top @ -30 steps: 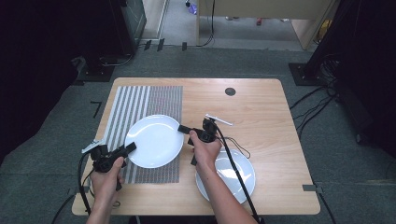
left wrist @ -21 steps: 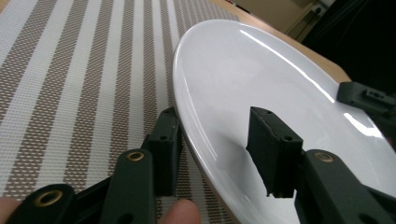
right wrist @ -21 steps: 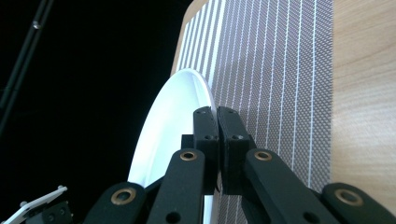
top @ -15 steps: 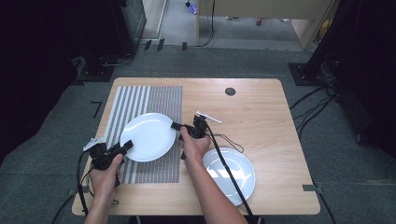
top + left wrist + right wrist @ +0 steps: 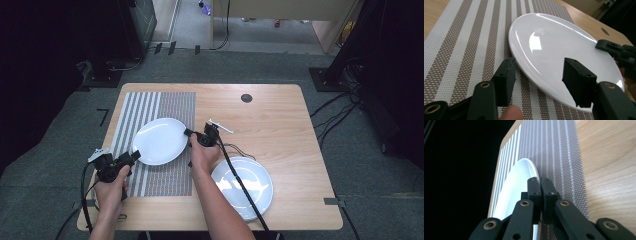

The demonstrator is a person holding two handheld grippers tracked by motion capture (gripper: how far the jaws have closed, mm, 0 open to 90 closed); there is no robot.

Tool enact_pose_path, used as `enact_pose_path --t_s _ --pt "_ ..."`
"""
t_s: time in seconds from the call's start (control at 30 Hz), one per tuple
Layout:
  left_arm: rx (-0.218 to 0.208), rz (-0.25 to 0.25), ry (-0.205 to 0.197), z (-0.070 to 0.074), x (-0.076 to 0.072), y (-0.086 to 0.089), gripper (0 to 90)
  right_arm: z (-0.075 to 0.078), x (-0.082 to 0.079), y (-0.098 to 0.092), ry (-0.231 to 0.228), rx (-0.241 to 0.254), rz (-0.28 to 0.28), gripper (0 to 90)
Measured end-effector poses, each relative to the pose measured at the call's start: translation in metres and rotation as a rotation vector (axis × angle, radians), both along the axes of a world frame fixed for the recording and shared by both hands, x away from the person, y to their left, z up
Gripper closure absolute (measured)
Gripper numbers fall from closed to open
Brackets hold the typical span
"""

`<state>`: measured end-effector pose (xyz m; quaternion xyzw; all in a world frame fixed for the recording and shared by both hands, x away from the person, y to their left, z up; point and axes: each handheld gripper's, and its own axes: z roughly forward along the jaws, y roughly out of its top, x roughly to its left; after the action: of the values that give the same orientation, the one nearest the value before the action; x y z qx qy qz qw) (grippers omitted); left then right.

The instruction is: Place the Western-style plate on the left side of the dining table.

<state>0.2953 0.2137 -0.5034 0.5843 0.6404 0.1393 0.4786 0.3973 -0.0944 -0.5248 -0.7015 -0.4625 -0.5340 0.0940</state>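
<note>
A white plate [image 5: 160, 141] lies on a striped placemat [image 5: 160, 105] at the table's left. My right gripper [image 5: 189, 133] is shut on the plate's right rim; in the right gripper view its jaws [image 5: 540, 180] are pressed together over the plate [image 5: 516, 185] edge. My left gripper [image 5: 136, 156] is at the plate's near-left rim. Its jaws have just been opening and now stand apart [image 5: 542, 80], one over the mat, one over the plate [image 5: 554, 50], neither pad pressing. The right gripper [image 5: 604, 45] shows at the plate's far side.
A second white plate [image 5: 242, 187] sits on the bare wooden table [image 5: 270, 125] at the near right, partly under the right forearm and its cable. A small dark round hole [image 5: 246, 97] marks the far middle of the table. Dark floor and stands surround the table.
The plate has shifted left and slightly away over the placemat, with the right gripper on its rim. The left gripper's jaws have spread open off the rim.
</note>
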Motion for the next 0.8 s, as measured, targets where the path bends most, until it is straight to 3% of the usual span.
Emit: enact_pose_path --t_s 0.2,0.43,0.53,0.6,0.7,0.77,0.8 --pt "0.0 -0.01 0.002 -0.001 -0.001 -0.004 44.7 -0.006 0.003 0.007 -0.013 0.013 -0.082 88.8" --pt "-0.003 -0.021 0.002 0.0 -0.003 -0.007 45.1 -0.01 0.004 0.017 -0.031 0.02 -0.136 88.6" --pt "-0.005 -0.023 0.0 0.001 -0.004 -0.007 45.1 -0.01 0.005 0.023 -0.061 -0.008 -0.147 88.2" --pt "-0.005 -0.025 -0.001 0.001 -0.004 -0.007 45.1 -0.011 0.006 0.026 -0.073 -0.062 -0.137 86.9" --pt "-0.001 -0.028 -0.002 0.001 -0.005 -0.008 45.2 -0.011 0.008 0.022 -0.067 -0.064 -0.104 70.7" --pt "0.001 -0.03 -0.002 0.001 -0.005 -0.009 45.2 -0.01 0.008 0.022 -0.073 -0.073 -0.099 66.9" --pt "0.002 -0.031 -0.002 0.001 -0.005 -0.009 45.2 -0.008 0.008 0.023 -0.087 -0.108 -0.081 61.9"
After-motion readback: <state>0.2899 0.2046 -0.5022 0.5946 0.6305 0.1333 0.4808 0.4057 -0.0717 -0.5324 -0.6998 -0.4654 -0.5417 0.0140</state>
